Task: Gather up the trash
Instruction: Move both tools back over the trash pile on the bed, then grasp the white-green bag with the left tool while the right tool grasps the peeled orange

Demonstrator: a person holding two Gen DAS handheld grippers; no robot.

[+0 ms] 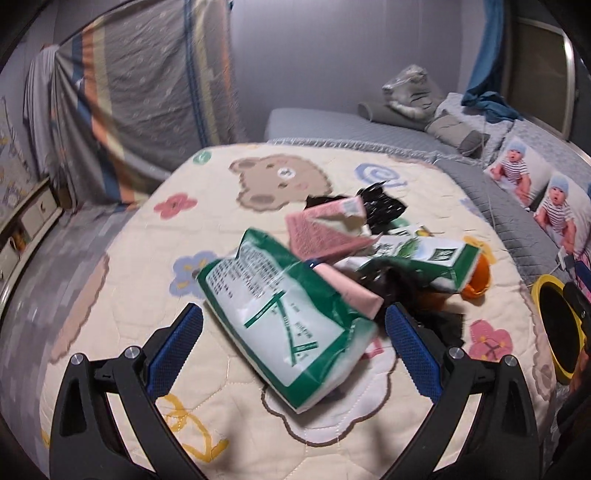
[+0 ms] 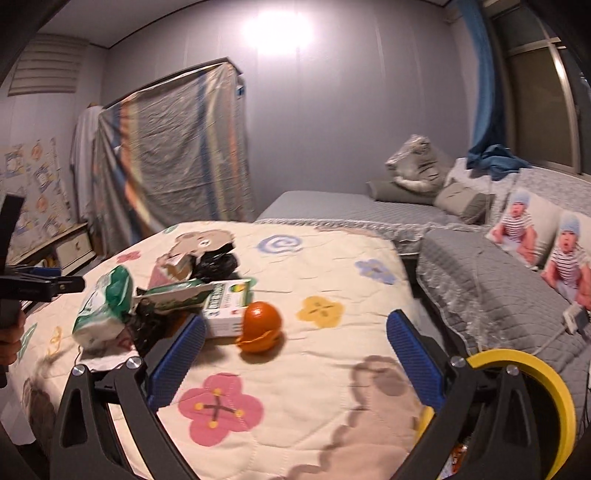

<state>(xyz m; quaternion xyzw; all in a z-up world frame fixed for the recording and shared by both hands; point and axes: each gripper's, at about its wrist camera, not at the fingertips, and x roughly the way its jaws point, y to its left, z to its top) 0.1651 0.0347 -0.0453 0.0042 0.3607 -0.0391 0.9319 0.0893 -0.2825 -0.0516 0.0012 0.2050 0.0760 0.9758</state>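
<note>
A cream quilt (image 1: 147,295) with flowers and a bear, green-and-white packet (image 1: 284,317), seemingly orange peel (image 2: 260,325).

Cartoon quilt (image 2: 303,369), baby-print pillows (image 2: 546,236)

Grey walls (image 2: 332,122); a bed (image 2: 332,206) lies ahead, a draped sheet (image 2: 170,155) ahead-left, a window (image 2: 535,99) right, ceiling light (image 2: 277,29) glaring overhead.

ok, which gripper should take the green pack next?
Left. The left gripper is open with the green pack already between its fingers. The right gripper faces the orange peel instead, with the pack off to its left.
</note>
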